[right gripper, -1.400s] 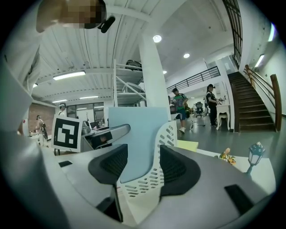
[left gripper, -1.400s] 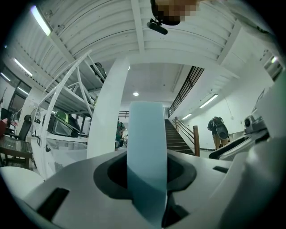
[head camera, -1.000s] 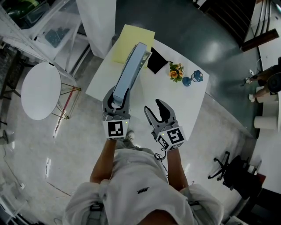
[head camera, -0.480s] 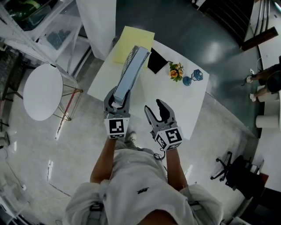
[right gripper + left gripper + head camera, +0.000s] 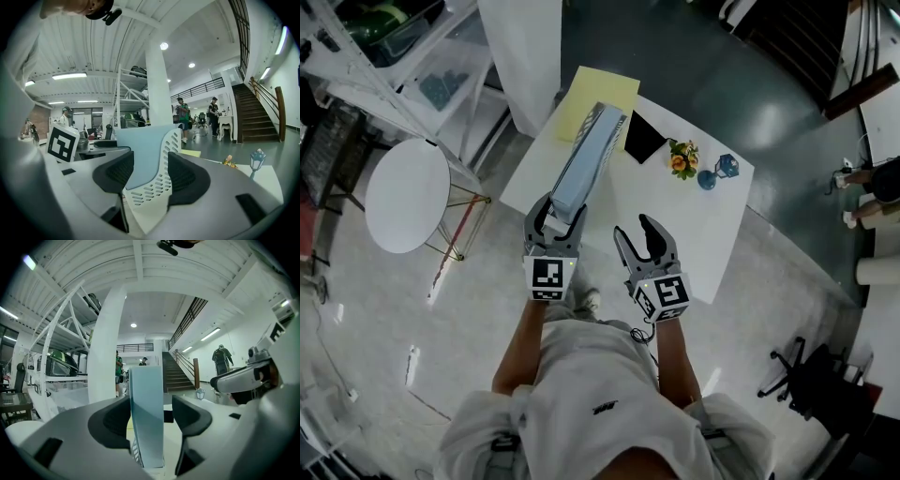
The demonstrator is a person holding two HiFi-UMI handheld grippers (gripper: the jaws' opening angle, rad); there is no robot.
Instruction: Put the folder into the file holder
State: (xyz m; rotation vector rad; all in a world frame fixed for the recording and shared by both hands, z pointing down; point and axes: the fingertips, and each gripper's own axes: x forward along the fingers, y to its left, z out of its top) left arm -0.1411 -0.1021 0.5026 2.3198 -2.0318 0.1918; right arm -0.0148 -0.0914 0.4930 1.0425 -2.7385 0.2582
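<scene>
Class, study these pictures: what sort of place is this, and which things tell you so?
Probably a big open office or workshop hall: a wide staircase, tall white shelving, and an office chair near a white table on a shiny floor.

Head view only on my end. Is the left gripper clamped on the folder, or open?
Observer: Open. In the left gripper view the left gripper has just been opening its jaws. The folder stands between them, with a clear gap beside one jaw.
Operator: Is the folder in the file holder?
Observer: Yes. The right gripper view shows it from the side, standing inside the white, slotted file holder.
Operator: Right gripper carrying anything?
Observer: No. The right gripper has its jaws apart with nothing between the pads. The holder is only seen beyond them.
</scene>
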